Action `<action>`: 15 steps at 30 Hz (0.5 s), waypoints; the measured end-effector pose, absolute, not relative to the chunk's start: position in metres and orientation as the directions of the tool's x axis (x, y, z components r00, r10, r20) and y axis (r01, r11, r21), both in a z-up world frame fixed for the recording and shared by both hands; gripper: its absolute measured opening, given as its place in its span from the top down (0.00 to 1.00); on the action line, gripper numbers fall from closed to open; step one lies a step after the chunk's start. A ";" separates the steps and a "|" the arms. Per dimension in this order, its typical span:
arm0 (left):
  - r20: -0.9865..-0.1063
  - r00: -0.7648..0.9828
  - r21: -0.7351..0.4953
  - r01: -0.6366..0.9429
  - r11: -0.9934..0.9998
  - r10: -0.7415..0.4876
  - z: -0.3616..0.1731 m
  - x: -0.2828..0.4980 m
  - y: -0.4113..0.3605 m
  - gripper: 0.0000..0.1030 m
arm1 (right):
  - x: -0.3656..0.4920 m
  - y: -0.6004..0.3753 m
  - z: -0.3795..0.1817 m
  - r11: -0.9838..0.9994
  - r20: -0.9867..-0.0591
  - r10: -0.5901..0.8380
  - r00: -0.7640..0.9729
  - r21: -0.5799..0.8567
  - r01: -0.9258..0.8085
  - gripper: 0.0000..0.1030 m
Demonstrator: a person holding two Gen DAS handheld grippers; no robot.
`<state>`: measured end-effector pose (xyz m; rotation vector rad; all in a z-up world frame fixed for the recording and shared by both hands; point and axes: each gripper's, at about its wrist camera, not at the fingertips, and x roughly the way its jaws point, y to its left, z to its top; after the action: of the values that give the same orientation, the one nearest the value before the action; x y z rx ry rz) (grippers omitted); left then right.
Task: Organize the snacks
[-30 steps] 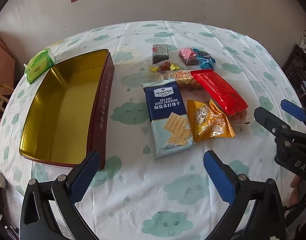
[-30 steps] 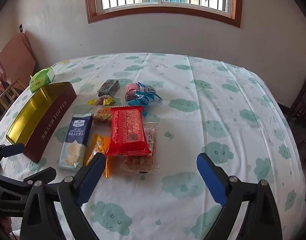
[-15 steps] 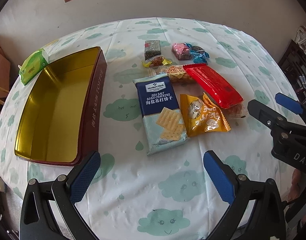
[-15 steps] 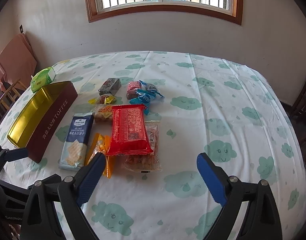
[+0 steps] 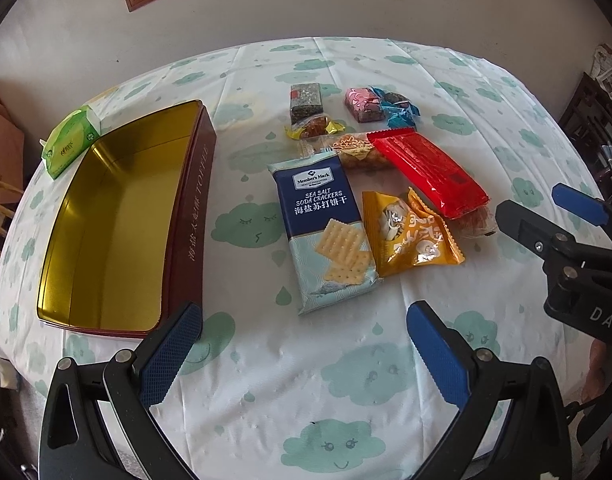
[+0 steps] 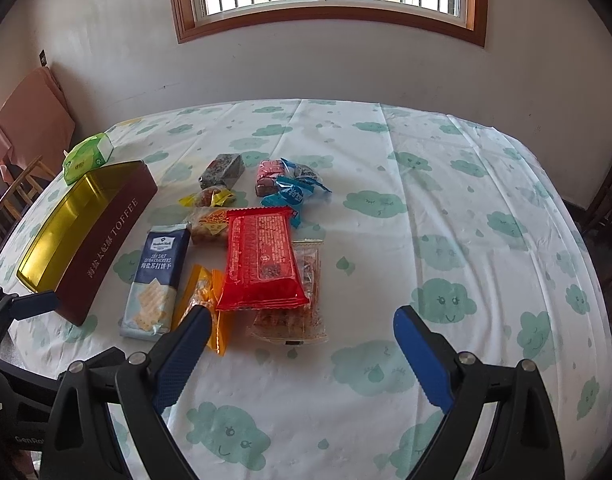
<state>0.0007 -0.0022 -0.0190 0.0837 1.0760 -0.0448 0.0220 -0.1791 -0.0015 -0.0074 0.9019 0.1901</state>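
- Green tissue pack (image 5: 70, 144) lies at 10 o'clock, just beyond the tin's far corner.
- Open maroon rectangular toffee tin with gold interior (image 5: 106, 220) sits at 9 o'clock on the cloud-print tabletop (image 5: 306, 380); nothing inside, long axis running 6 to 12.
- Blue sea salt soda cracker packet (image 5: 325, 232) lies centre, long axis 6 to 12.
- Orange snack pouch (image 5: 409, 236) touches its right edge.
- Red long wrapper (image 5: 429, 172) points 11 to 4, overlapping a clear biscuit pack (image 6: 298, 300).
- Left gripper (image 5: 302, 356) and right gripper (image 6: 298, 360) hover with jaws spread, holding nothing.
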 end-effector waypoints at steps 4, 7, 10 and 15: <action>-0.882 0.472 0.055 0.075 0.996 0.013 -0.019 0.002 -0.002 0.01 | 0.022 -0.178 -0.001 0.982 -0.780 0.164 0.604 0.075 -0.171 0.08; -0.881 0.473 0.060 0.069 0.996 0.020 -0.019 0.002 -0.001 0.01 | 0.022 -0.177 -0.001 0.982 -0.781 0.168 0.601 0.078 -0.172 0.08; -0.881 0.473 0.059 0.069 0.996 0.019 -0.019 0.002 0.000 0.01 | 0.022 -0.176 -0.002 0.982 -0.783 0.168 0.599 0.079 -0.172 0.08; -0.880 0.474 0.054 0.067 0.996 0.016 -0.020 0.003 0.002 0.01 | 0.022 -0.176 -0.002 0.982 -0.785 0.168 0.596 0.083 -0.168 0.08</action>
<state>0.0027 0.0021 -0.0195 0.0848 1.0763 -0.0309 0.0216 -0.1761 -0.0021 0.0009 0.9117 0.1952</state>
